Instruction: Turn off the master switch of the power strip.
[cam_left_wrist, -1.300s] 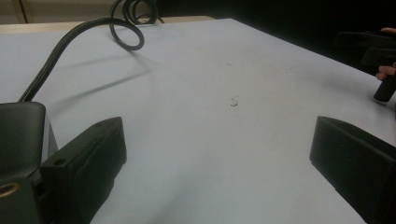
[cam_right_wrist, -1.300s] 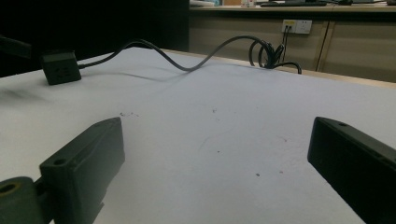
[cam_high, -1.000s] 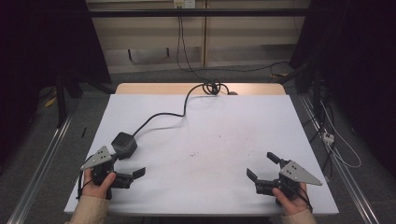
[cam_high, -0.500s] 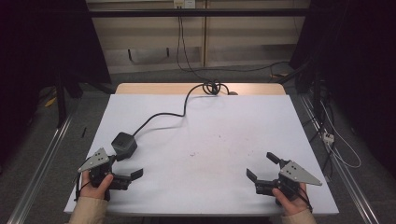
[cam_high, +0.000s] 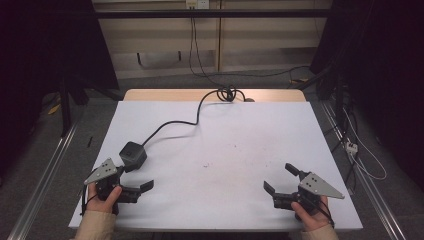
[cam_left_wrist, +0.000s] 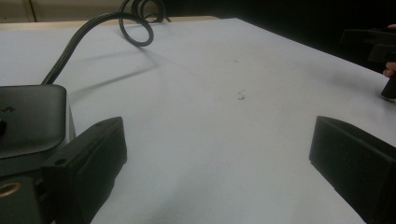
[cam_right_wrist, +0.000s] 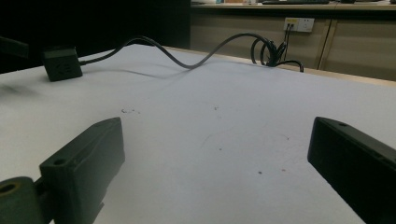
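A black cube-shaped power adapter (cam_high: 133, 155) sits on the near-left part of the white table (cam_high: 240, 130), resting flat on the surface. A black cable (cam_high: 172, 123) leaves its far side, runs in a loose curve across the table toward the far edge, and ends in a coiled knot (cam_high: 227, 93) at the wooden strip there; from the knot a cord rises toward a wall socket (cam_high: 196, 4).

The left gripper (cam_high: 131, 186) lies just on the near side of the adapter, held by the person's left hand (cam_high: 102, 196). Its jaws stand wide apart with nothing between them. In the left gripper view, the adapter (cam_left_wrist: 30, 123) appears just beyond the left-hand jaw, close beside it; whether the two touch is hard to tell at this angle.

The right gripper (cam_high: 281, 180) rests at the near-right part of the table, well apart from the adapter, held by the right hand (cam_high: 309, 215). Its jaws also stand wide, empty. In the right gripper view, the adapter (cam_right_wrist: 61, 63) is seen far off at the upper left, with the cable (cam_right_wrist: 187, 58) arcing away to the coil (cam_right_wrist: 271, 51).

A few faint dark specks (cam_high: 206, 164) mark the table's middle.
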